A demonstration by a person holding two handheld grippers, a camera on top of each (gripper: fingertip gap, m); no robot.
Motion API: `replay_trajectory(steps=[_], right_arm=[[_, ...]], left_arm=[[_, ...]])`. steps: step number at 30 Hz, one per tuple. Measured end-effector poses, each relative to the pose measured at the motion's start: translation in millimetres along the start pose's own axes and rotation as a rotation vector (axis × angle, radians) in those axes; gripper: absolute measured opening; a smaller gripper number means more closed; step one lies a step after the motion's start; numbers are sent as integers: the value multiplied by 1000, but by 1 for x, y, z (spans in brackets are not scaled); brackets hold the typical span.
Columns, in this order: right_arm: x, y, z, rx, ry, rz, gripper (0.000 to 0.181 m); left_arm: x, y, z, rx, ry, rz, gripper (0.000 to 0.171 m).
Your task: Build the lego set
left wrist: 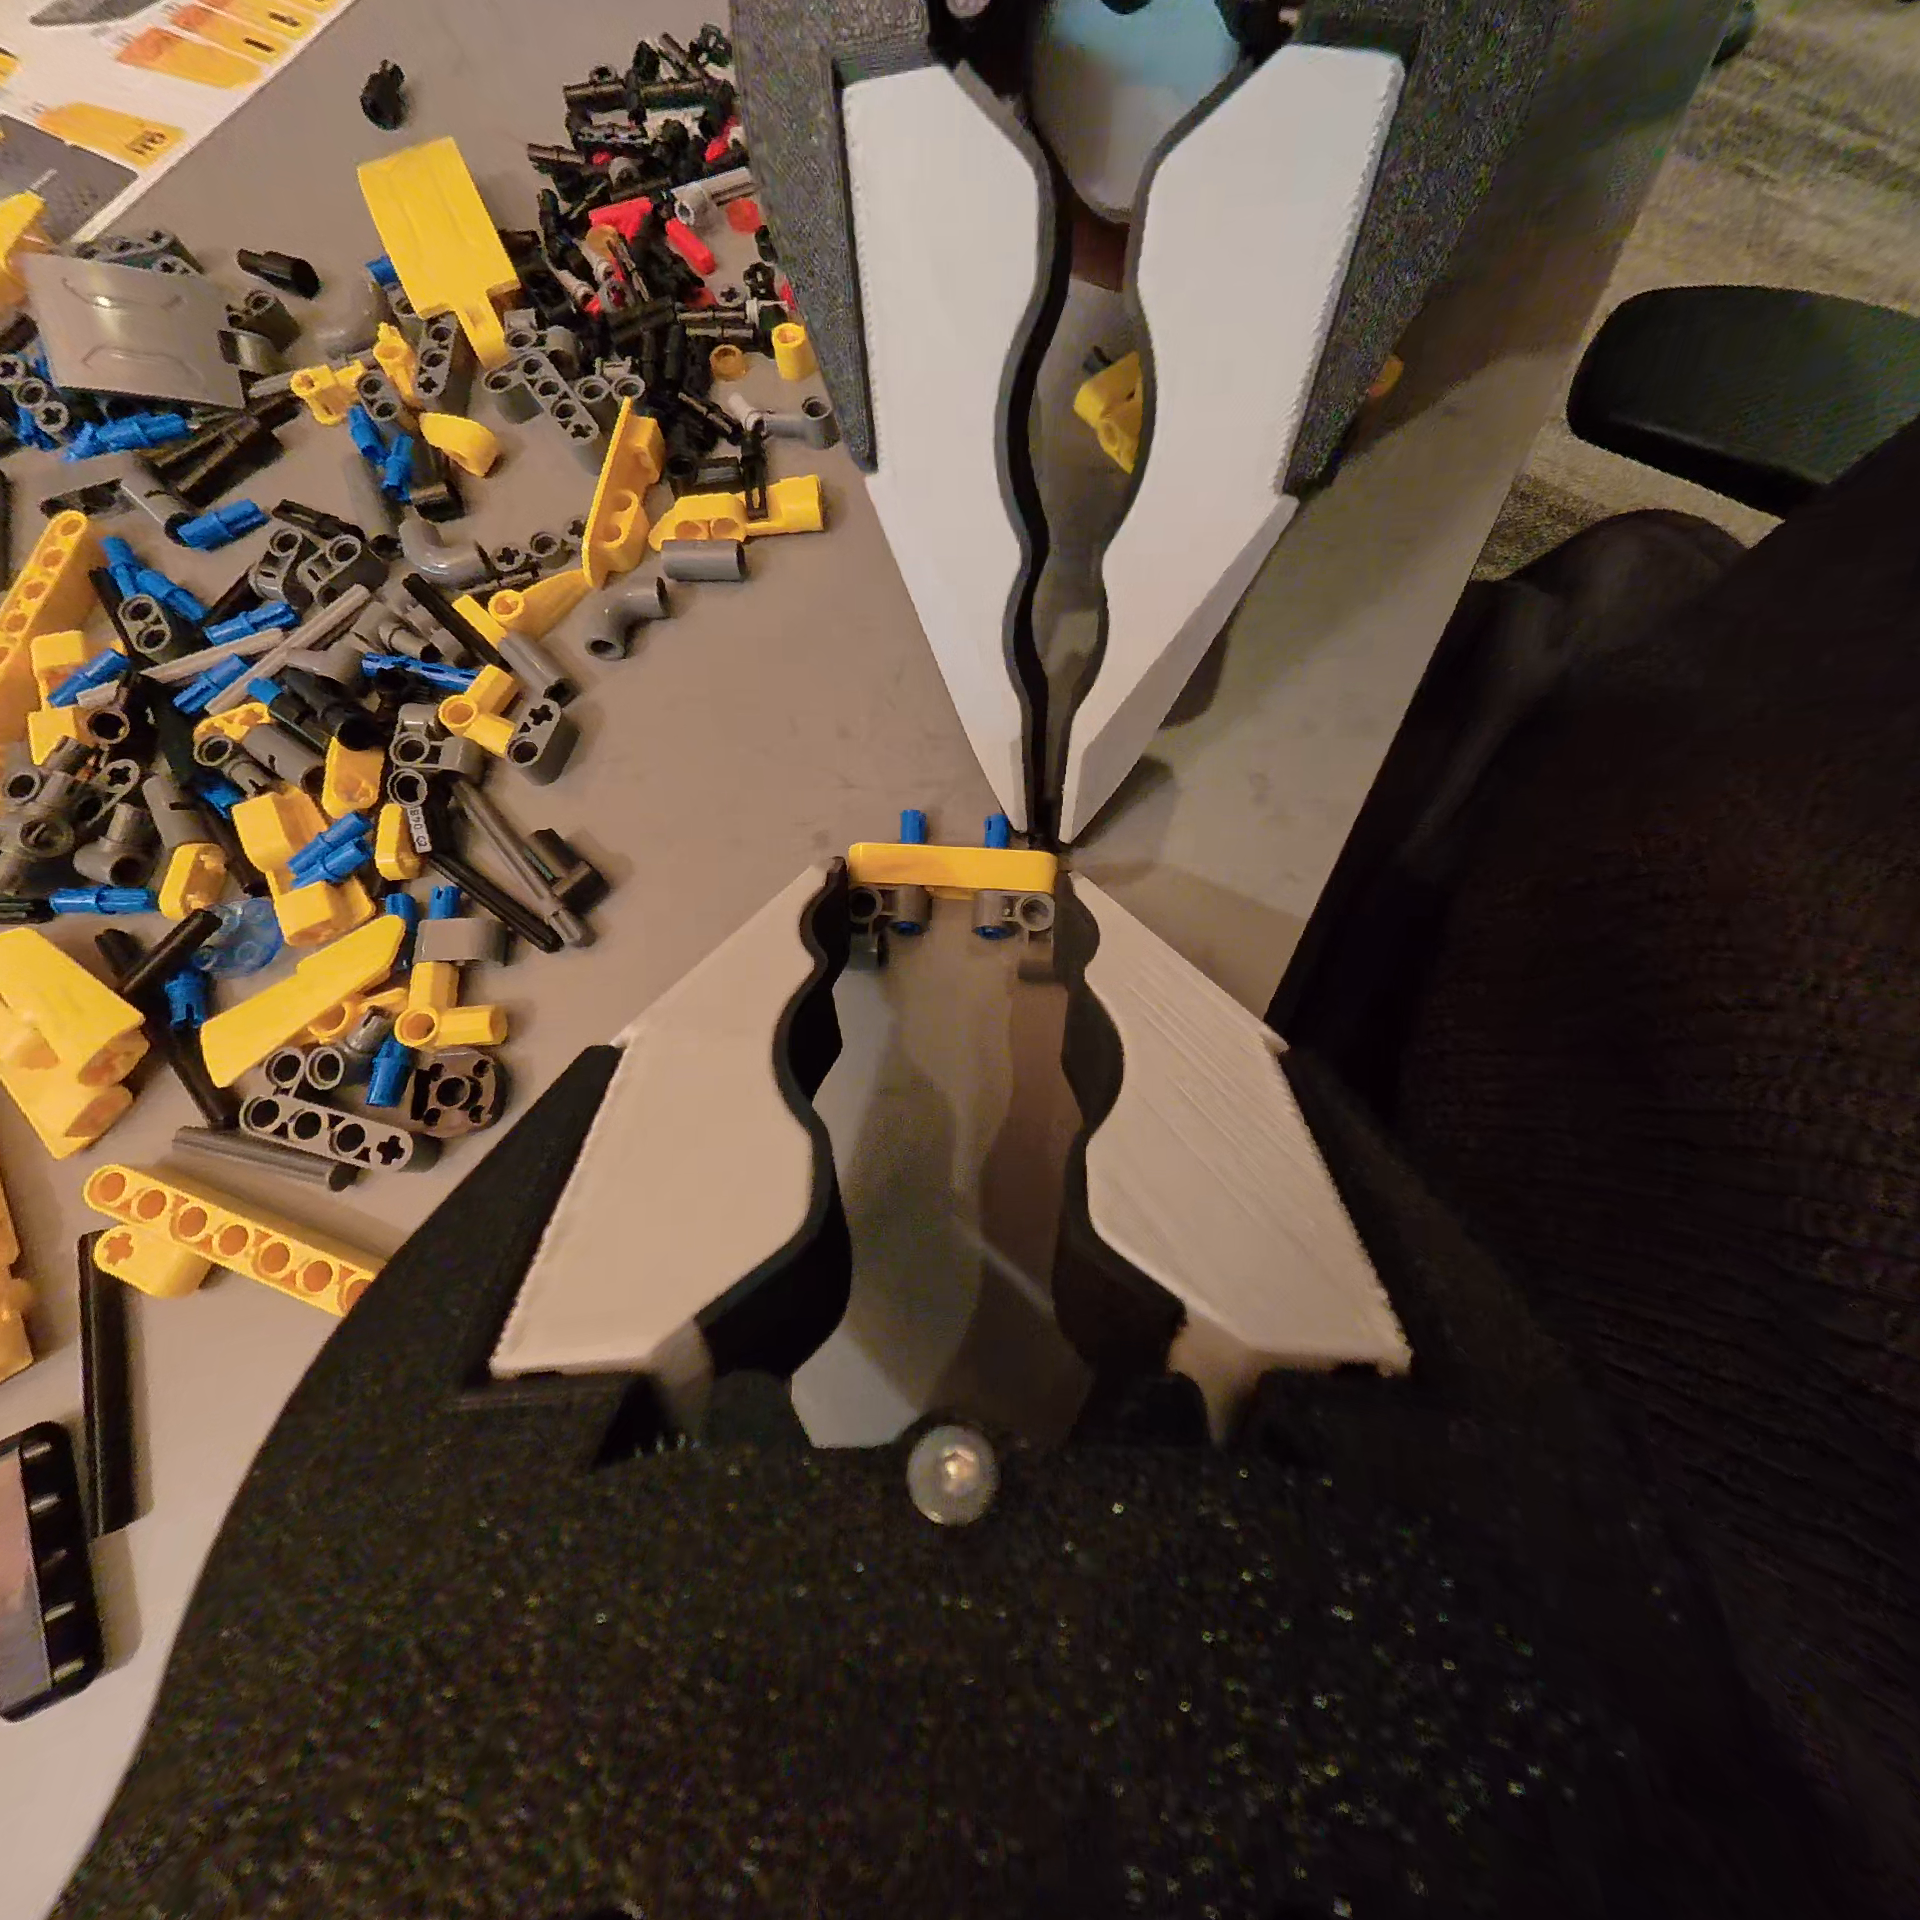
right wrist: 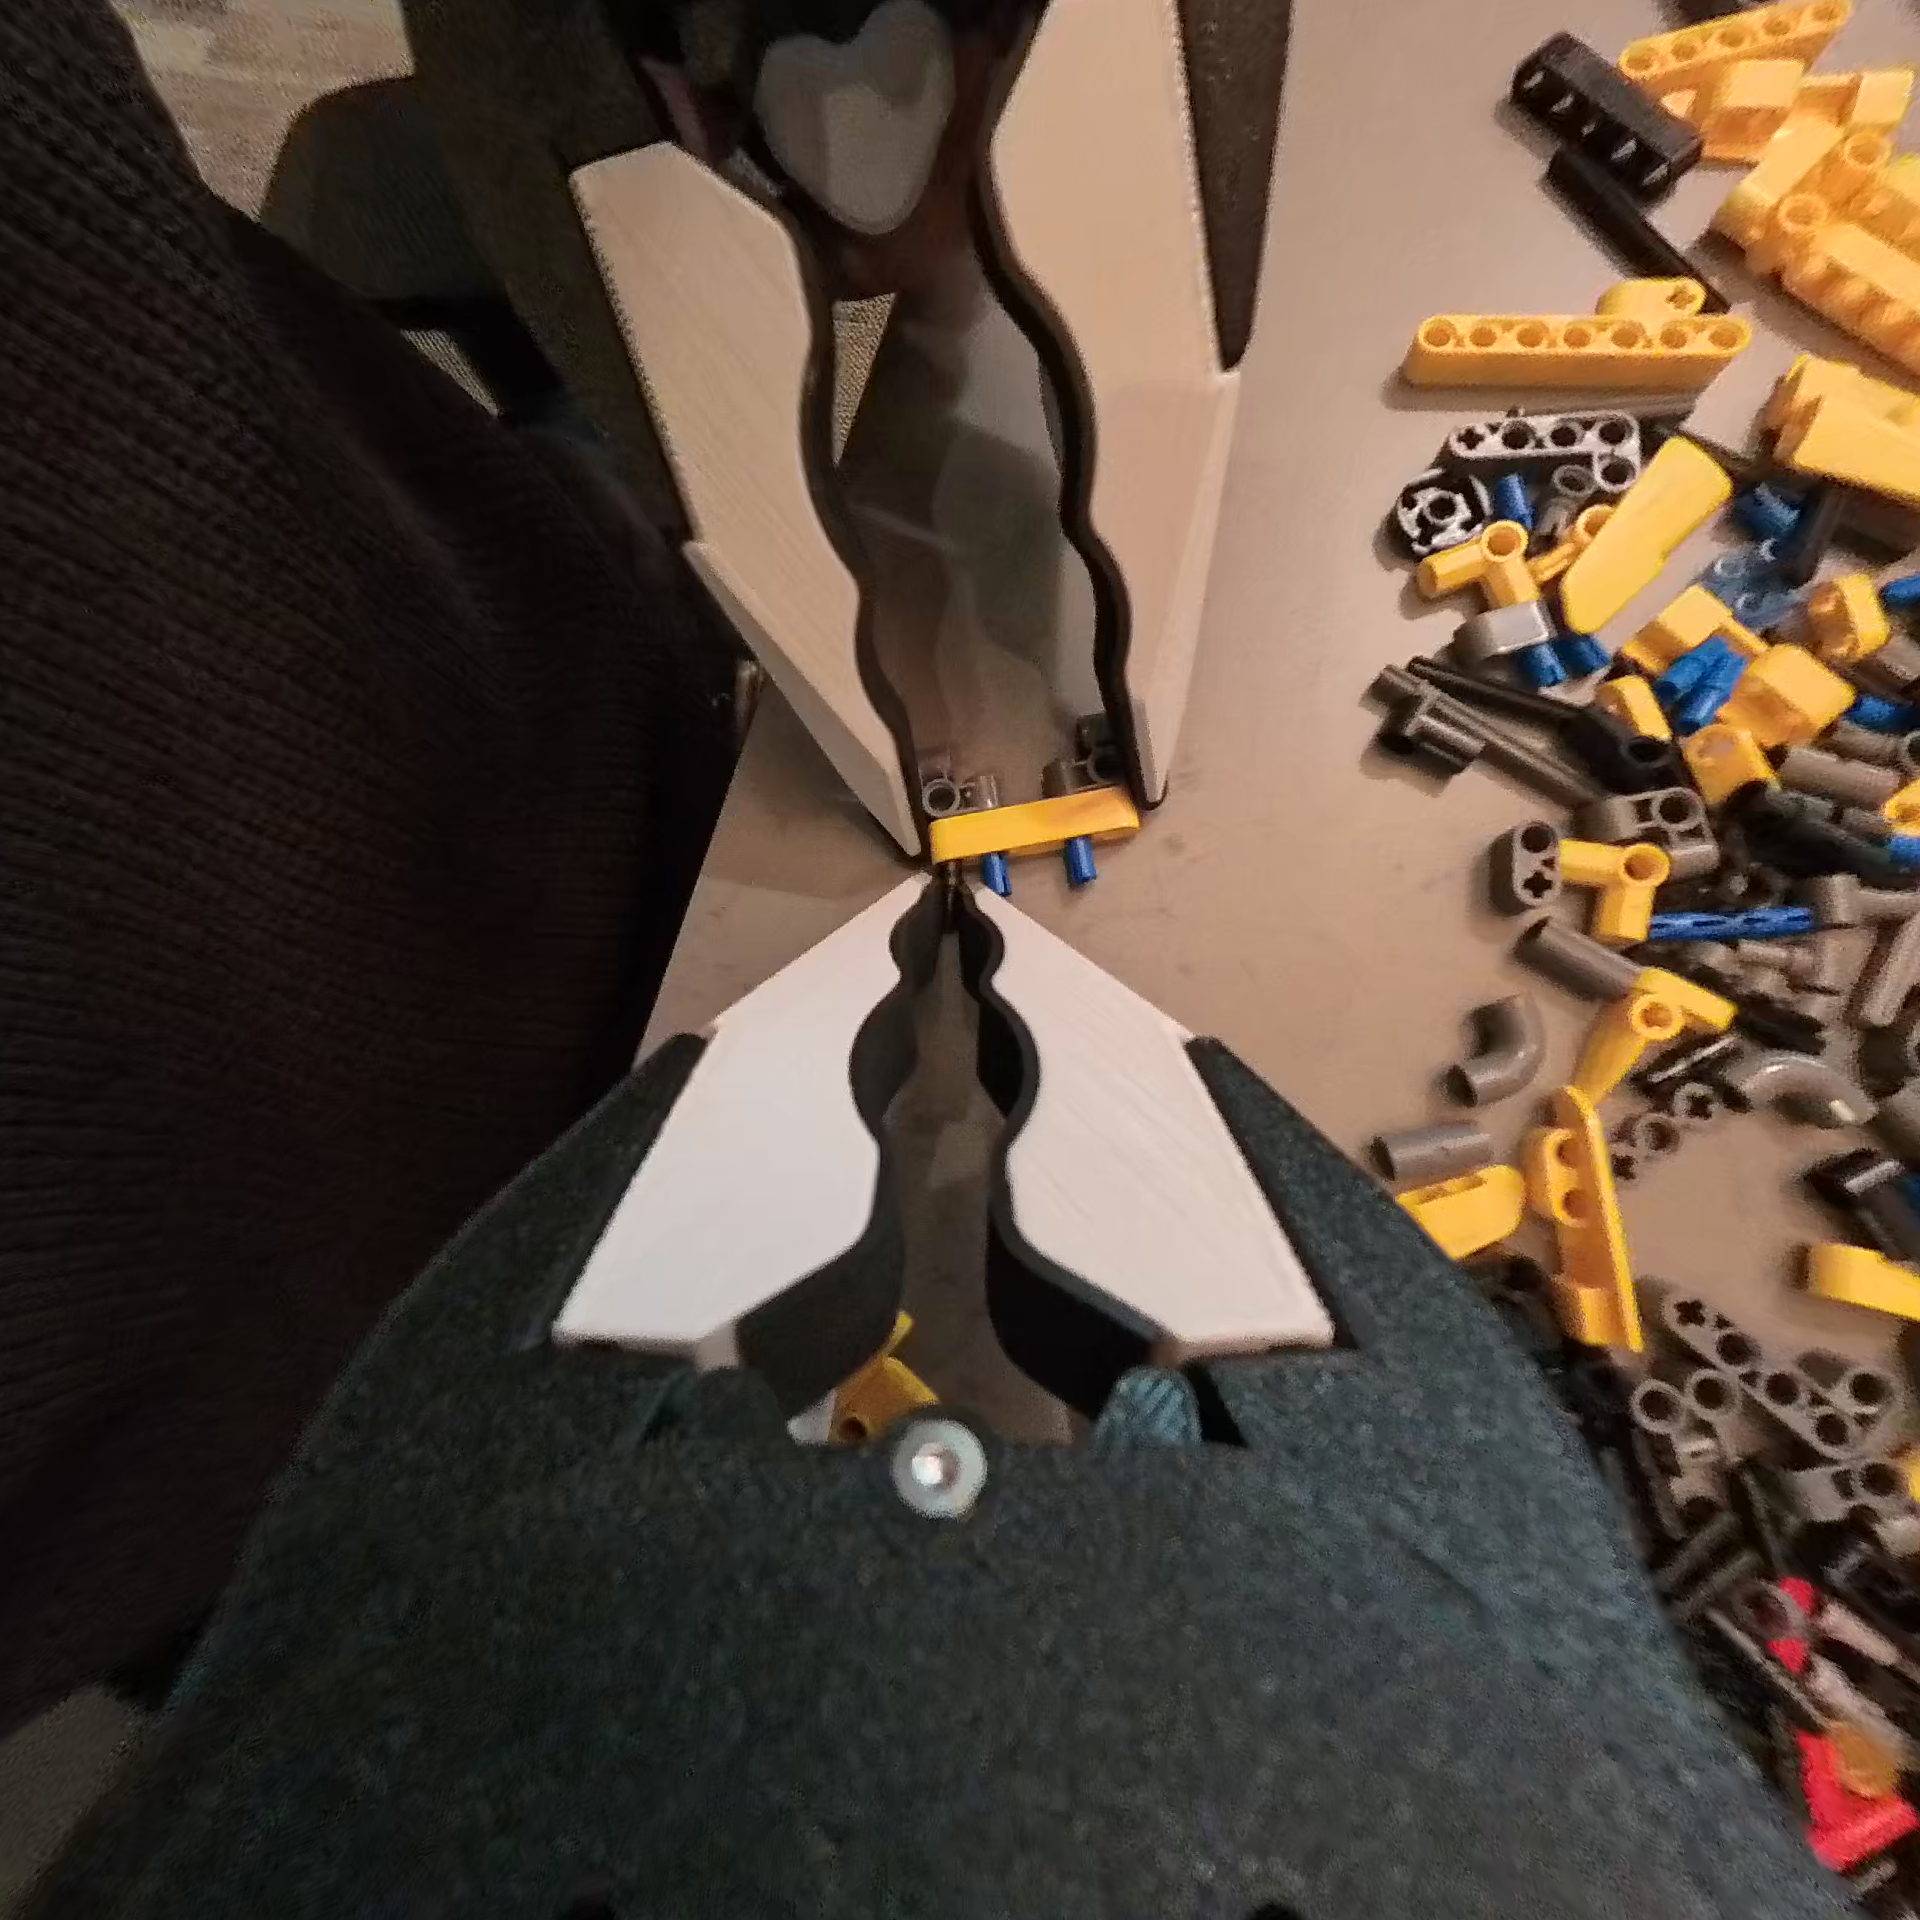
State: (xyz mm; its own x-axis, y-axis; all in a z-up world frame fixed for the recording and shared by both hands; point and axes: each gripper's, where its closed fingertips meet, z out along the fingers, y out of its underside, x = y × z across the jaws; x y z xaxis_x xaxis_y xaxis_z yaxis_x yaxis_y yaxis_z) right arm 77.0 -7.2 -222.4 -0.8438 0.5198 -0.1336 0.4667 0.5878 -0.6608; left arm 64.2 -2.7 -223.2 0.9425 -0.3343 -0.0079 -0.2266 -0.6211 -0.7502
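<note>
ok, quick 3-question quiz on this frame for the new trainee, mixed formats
1. True or false: the left gripper is open and empty.
2. The pins sticking out of the yellow beam are: A red, B blue, C black.
3. In the left wrist view, which side of the table holds the loose parts pile?

Key: 1 false, it is shut on the yellow beam. 2 B. 3 the left side.

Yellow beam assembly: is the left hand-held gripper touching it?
Touching. The left wrist view shows the left hand-held gripper with its fingertips clamped against both ends of the yellow beam assembly.
</note>
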Motion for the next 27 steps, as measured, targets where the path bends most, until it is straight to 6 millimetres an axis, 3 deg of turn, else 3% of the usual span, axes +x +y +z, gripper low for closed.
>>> replay_trajectory(steps=[6,12,21,27], right_arm=[[1,0,1,-103,234,-426,1],[2,3,-1,-13,244,-198,5],[6,10,-15,0,278,-59,7],[4,11,-8,-22,265,-49,0]], left_arm=[[0,0,0,5,-3,-7,39],[-1,0,0,9,-25,7,39],[-1,0,-1,17,-9,-19,39],[-1,0,-1,17,-12,-17,39]])
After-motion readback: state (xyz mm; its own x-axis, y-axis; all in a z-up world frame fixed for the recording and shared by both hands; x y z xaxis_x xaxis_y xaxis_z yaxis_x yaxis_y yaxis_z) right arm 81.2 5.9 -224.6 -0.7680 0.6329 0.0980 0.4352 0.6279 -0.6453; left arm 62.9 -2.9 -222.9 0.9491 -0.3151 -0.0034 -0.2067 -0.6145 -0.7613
